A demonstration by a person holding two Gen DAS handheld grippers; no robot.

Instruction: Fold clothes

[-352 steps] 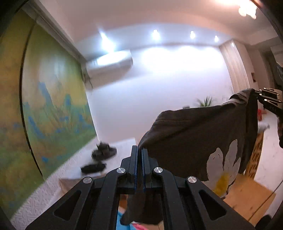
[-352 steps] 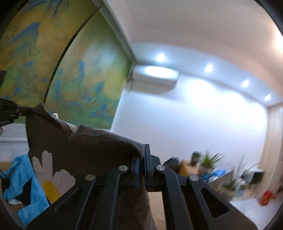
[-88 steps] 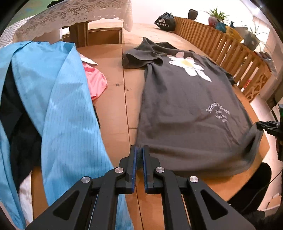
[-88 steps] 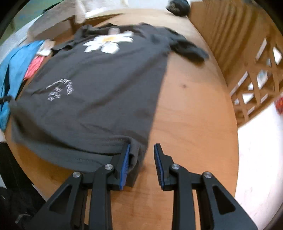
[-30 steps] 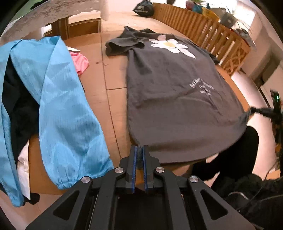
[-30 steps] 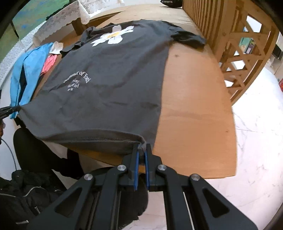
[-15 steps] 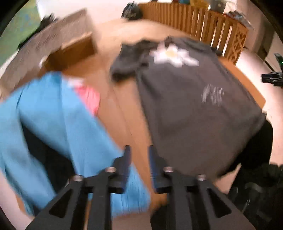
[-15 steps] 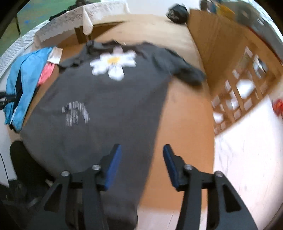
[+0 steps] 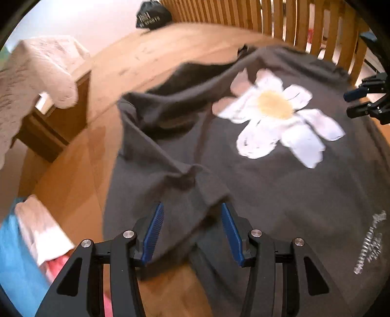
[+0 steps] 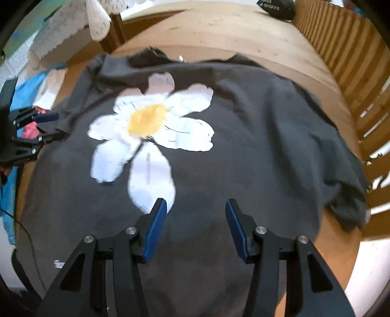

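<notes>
A lived-in home: a round wooden table point(image 10: 243, 31) strewn with laundry, a slatted wooden railing point(image 10: 346, 48) at two o'clock, a lace-covered side table point(image 9: 36, 73) at ten, pale tiled floor point(image 10: 365, 268) below.

A rounded wooden tabletop point(image 10: 246, 31) fills the scene. Along its far right edge runs a slatted wooden railing point(image 9: 287, 22), a black bag point(image 9: 151, 14) beside it. Far left stands a lace-draped wooden table point(image 9: 36, 73); pale floor point(image 10: 365, 263) shows at right.

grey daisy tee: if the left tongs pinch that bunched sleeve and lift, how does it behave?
Likely floppy: the grey tee lies creased, its sleeve bunched, so lifting should drag a drooping fold. Probably light. The wooden table looks smooth, so it may slide.
</notes>
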